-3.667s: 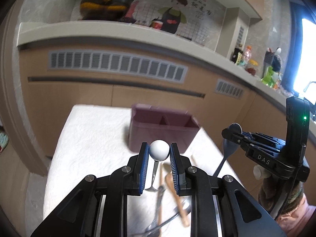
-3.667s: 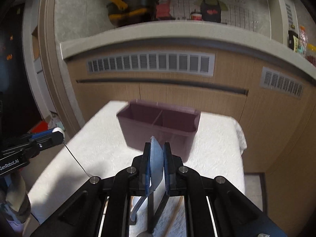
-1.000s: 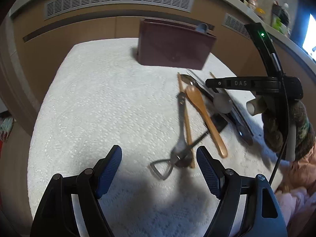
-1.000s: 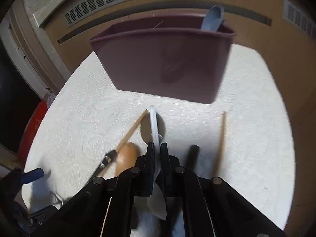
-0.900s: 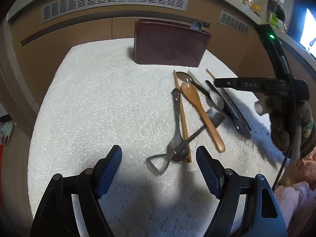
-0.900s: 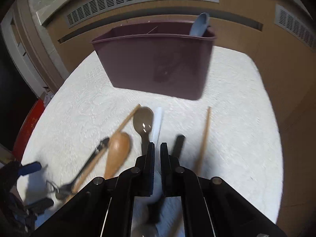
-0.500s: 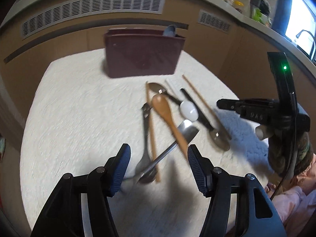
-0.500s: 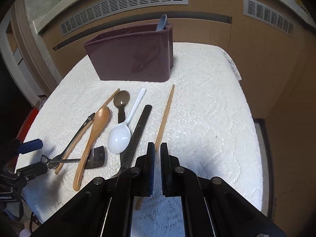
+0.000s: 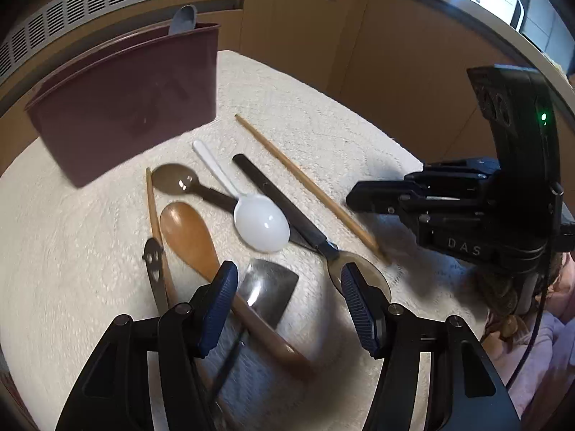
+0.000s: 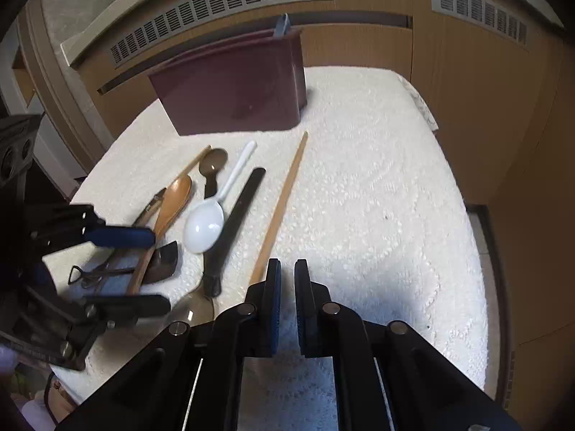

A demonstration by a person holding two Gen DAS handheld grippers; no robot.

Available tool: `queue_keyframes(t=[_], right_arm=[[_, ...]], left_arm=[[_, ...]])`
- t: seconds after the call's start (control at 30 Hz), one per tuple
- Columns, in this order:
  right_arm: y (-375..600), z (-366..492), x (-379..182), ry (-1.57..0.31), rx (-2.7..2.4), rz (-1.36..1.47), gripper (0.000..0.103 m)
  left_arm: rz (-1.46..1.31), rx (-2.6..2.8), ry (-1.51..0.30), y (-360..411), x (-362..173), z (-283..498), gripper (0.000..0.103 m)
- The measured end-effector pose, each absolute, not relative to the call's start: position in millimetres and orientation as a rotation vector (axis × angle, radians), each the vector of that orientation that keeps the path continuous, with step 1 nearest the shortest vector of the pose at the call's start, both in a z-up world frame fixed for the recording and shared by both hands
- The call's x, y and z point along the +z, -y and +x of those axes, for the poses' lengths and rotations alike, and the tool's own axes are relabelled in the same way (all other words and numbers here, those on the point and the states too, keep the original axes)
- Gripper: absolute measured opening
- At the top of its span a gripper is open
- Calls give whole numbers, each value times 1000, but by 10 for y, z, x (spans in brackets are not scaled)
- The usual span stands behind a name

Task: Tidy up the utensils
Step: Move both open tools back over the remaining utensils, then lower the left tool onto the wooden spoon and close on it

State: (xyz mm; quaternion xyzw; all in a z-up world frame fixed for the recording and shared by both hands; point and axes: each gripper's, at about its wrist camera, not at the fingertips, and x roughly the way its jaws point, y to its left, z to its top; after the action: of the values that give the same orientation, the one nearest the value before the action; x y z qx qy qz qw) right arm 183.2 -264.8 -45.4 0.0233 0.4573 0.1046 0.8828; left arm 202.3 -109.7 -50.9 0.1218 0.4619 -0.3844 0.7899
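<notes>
White spoon (image 9: 260,221), handle toward caddy (image 9: 125,107)

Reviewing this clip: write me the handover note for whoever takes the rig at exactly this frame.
Left gripper: open, empty, low over the wooden spoon and metal scoop.
Right gripper: nearly closed, empty, beside the near end of the chopstick.
Done: one blue-grey spoon stands in the maroon caddy.
Left on the white cloth: wooden spoon, scoop, white plastic spoon, two dark spoons, chopsticks, a bottle opener.
</notes>
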Motion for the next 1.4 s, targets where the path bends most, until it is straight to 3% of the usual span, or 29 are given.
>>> queue_keyframes(t=[0.07,0.13,0.2,0.47,0.6,0.63,0.67,0.9,1.0,1.07,1.13,1.4], right_arm=[[2671,1827,-471,-954,227,62,9],[2670,1819,-463,-945,232,60,21],[2671,1819,-462,-941,233,61,26],[2657,1843,-473,-941,246,68,30],[2667,1836,-471,-940,237,70,35],[2674,1835,-469,-940,229,70,36],[2680,1834,-464,-941,221,69,37],[2492,1882,-328,-903,206,-8,37],[2363,1899,-236,-898,239,-28,37],[2279,1875,-204,-884,247,-63,37],[2249,1861,-233,-885,238,-84,37],[2436,1828,-467,-943,181,-52,37]], left_arm=[[269,-860,-1018,1112,-525,2084,61],[305,-867,-1044,1114,-582,2135,61],[349,-855,-1049,1081,-619,2116,61],[433,-769,-1038,1088,-637,1958,59],[376,-688,-1036,1079,-596,2008,33],[347,-656,-1033,1024,-564,2003,13],[304,-634,-1021,943,-514,1984,9],[-67,-481,-793,224,-10,1783,9],[-94,-495,-771,72,44,1763,10],[-20,-551,-815,128,-11,1749,19],[58,-586,-853,231,-119,1689,45],[85,-659,-944,534,-384,1705,47]])
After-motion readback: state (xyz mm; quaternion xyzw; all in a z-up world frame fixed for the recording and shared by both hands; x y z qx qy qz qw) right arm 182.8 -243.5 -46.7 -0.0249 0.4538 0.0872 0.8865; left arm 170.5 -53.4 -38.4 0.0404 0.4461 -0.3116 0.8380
